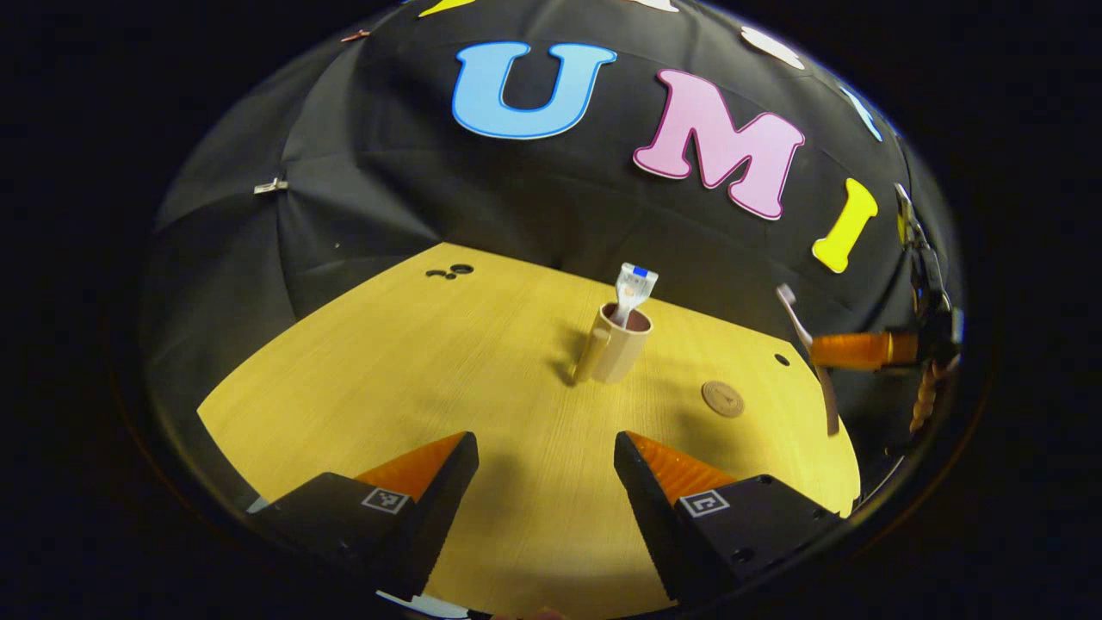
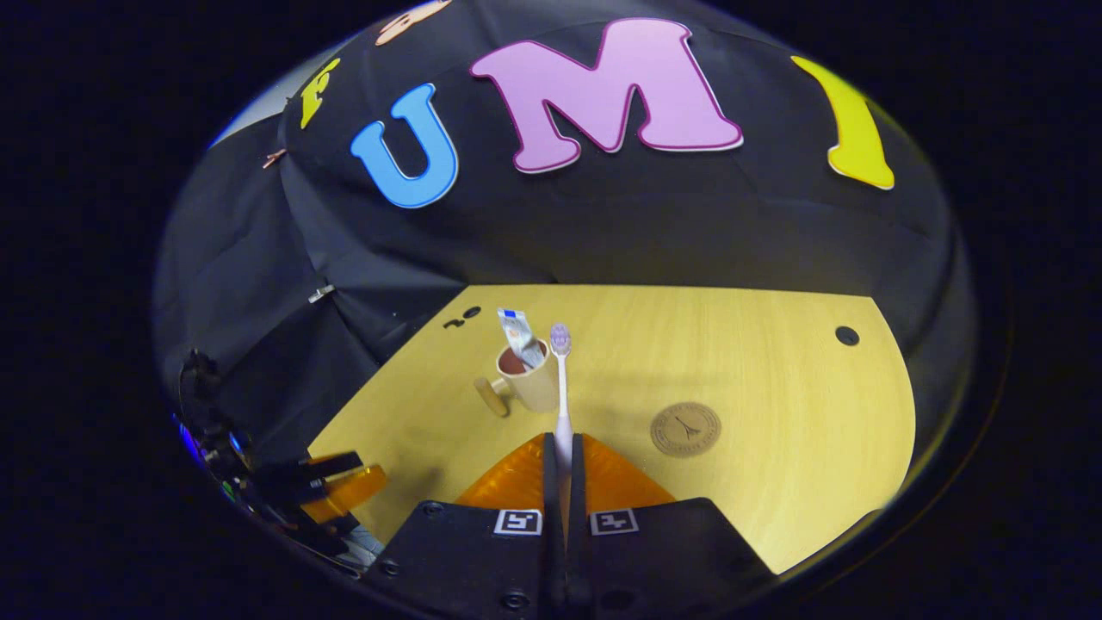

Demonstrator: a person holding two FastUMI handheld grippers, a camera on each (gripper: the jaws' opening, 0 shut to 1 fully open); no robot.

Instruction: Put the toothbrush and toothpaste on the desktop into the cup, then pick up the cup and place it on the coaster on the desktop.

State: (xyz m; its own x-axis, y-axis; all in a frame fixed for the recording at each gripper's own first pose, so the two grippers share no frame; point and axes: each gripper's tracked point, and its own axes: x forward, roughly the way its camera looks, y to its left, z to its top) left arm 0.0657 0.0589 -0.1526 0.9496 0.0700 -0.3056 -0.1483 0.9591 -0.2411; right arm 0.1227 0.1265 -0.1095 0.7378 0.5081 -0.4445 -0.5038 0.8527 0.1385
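A beige cup (image 1: pixel 618 343) (image 2: pixel 531 381) stands upright mid-desk with its handle toward the left. The toothpaste tube (image 1: pixel 634 290) (image 2: pixel 519 335) leans inside it, its flat end sticking up. My right gripper (image 2: pixel 562 448) is shut on the toothbrush (image 2: pixel 561 387), whose handle is pinched between the fingers and whose bristle head points up, just right of the cup in the right gripper view. The left gripper view shows that toothbrush (image 1: pixel 807 355) held high at the right edge. My left gripper (image 1: pixel 545 448) hovers open above the near desk, short of the cup. A round brown coaster (image 1: pixel 722 399) (image 2: pixel 685 429) lies to the cup's right.
The wooden desk (image 1: pixel 448 362) has small dark holes at its far left corner (image 1: pixel 456 271) and near its right edge (image 2: pixel 847 335). Black cloth walls close in behind and to the left. My left gripper (image 2: pixel 331 491) appears low on the left of the right gripper view.
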